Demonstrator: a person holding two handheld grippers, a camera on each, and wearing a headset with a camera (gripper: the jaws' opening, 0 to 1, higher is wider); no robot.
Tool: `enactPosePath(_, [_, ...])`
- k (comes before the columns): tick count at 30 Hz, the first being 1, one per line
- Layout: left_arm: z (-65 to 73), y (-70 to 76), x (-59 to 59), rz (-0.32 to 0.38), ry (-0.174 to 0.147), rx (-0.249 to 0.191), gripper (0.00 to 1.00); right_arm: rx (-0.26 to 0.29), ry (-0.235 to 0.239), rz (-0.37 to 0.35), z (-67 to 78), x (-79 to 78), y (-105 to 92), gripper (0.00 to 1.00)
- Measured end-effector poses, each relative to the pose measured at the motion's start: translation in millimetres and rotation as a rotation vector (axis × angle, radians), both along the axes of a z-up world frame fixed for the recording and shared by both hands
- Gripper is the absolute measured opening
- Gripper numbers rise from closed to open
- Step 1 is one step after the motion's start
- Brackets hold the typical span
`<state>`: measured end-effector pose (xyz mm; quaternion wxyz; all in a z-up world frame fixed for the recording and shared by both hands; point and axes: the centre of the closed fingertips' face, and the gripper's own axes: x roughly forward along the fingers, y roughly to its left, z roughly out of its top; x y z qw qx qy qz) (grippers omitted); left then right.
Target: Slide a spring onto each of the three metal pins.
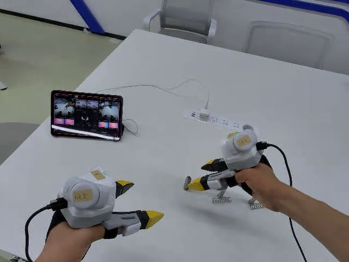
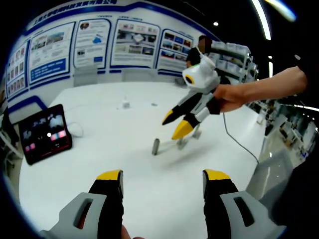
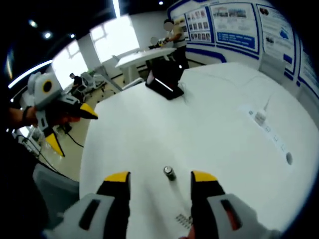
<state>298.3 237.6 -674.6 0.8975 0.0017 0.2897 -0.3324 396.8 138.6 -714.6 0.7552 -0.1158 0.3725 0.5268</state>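
Facing a pin (image 3: 169,173), right claw (image 3: 159,177) gapes — head view shows two springs (image 1: 222,200).

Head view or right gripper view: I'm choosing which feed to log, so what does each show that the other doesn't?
Head view adds a grey mesh chair beyond the white table, and the lit screen of the black tablet. Right gripper view adds blue-and-white wall posters and a second white table. Shared: the short upright metal pin, that tablet, the white power strip, the left gripper.
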Motion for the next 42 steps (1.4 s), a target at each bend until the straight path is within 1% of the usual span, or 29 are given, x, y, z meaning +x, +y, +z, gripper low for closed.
enactPosePath(4, [0.1, -0.1, 1.4, -0.001, 0.0, 0.002, 0.66, 0.037, -0.006, -0.033, 7.2, -4.0, -4.7, 0.52])
enactPosePath(7, [0.4, 0.1, 3.0, -0.002, -0.001, 0.003, 0.66, 0.049, -0.017, -0.048, 9.4, -7.5, -9.3, 0.54])
enactPosePath(19, [2.0, -3.9, 5.8, -0.011, -0.006, 0.006, 0.67, 0.098, -0.031, -0.108, 18.7, -24.0, -24.3, 0.61])
enactPosePath(26, [2.2, -5.8, 5.8, -0.013, -0.006, 0.006, 0.67, 0.117, -0.034, -0.136, 19.8, -33.9, -32.0, 0.63])
enactPosePath(31, [2.2, -4.5, 5.5, -0.01, -0.004, 0.006, 0.67, 0.155, -0.03, -0.161, 23.2, -43.6, -38.9, 0.66])
enactPosePath(36, [3.0, -3.7, 6.2, -0.008, -0.004, 0.007, 0.67, 0.155, -0.029, -0.191, 21.7, -53.0, -49.3, 0.68])
enactPosePath(38, [3.7, -3.5, 7.3, -0.006, -0.005, 0.004, 0.67, 0.166, -0.025, -0.206, 22.2, -59.6, -53.2, 0.68])
enactPosePath(42, [4.8, -2.6, 10.0, -0.002, -0.005, 0.003, 0.67, 0.176, -0.026, -0.236, 23.8, -66.0, -59.6, 0.69])
